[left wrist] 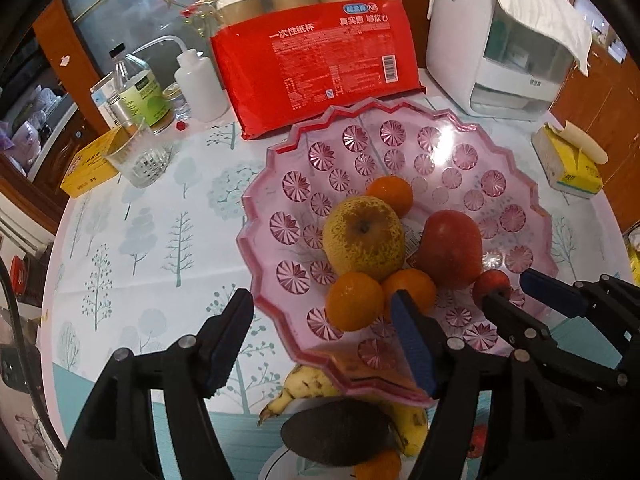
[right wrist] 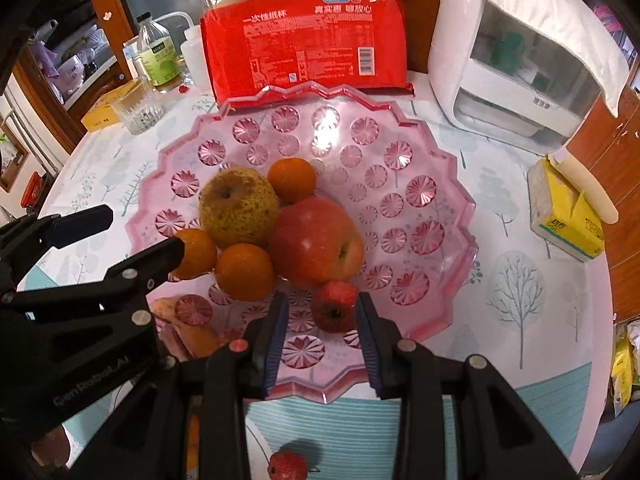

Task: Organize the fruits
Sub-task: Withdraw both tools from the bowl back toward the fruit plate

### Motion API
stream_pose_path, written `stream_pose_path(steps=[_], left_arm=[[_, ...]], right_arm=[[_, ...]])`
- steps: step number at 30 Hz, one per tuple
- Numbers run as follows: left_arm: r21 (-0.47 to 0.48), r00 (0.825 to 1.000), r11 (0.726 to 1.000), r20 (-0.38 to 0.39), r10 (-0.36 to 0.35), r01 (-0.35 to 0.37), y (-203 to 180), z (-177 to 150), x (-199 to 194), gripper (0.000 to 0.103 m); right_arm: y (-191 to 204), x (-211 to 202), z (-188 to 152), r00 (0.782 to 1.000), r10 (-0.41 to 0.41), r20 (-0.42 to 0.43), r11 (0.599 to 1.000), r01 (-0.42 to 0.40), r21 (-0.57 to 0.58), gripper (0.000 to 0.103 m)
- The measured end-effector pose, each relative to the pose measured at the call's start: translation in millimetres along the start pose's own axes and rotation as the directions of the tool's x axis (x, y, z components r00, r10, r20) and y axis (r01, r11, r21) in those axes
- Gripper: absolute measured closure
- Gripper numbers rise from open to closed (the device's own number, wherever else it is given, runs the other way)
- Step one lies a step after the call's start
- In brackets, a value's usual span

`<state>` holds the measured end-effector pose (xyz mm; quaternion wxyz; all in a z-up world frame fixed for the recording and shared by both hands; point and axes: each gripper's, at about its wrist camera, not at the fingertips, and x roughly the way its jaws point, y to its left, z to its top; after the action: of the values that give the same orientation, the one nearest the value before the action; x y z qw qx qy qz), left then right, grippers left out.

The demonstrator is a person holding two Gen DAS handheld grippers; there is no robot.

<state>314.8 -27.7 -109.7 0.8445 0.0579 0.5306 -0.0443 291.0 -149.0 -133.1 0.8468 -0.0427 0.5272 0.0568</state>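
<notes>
The left hand-held gripper stood with its jaws well apart and empty, straddling the near rim of the pink fruit tray; below it lay a banana and a dark fruit off the tray. The right hand-held gripper had its jaws narrowly set about a small red fruit, whether its pads pressed it could not be told. Just beyond lay three oranges, a red apple and a speckled pear, clustered left of centre; the tray's far and right parts lay bare. Farther off on the desk a red packet printed "一次性纸杯" blocked the far edge, with a glass and bottles to the left, and a white appliance and a yellow tissue box to the right.
</notes>
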Motion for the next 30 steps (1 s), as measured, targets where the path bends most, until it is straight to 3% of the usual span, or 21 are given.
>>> stream_pose_path(steps=[30], left_arm=[[-0.046,0.995,0.999,0.096,0.005,-0.001,11,-27,-75,0.033]], right_arm=[[9,-64,-10,0.993,-0.007,0.116,1.0,0.006,0.011,0.068]])
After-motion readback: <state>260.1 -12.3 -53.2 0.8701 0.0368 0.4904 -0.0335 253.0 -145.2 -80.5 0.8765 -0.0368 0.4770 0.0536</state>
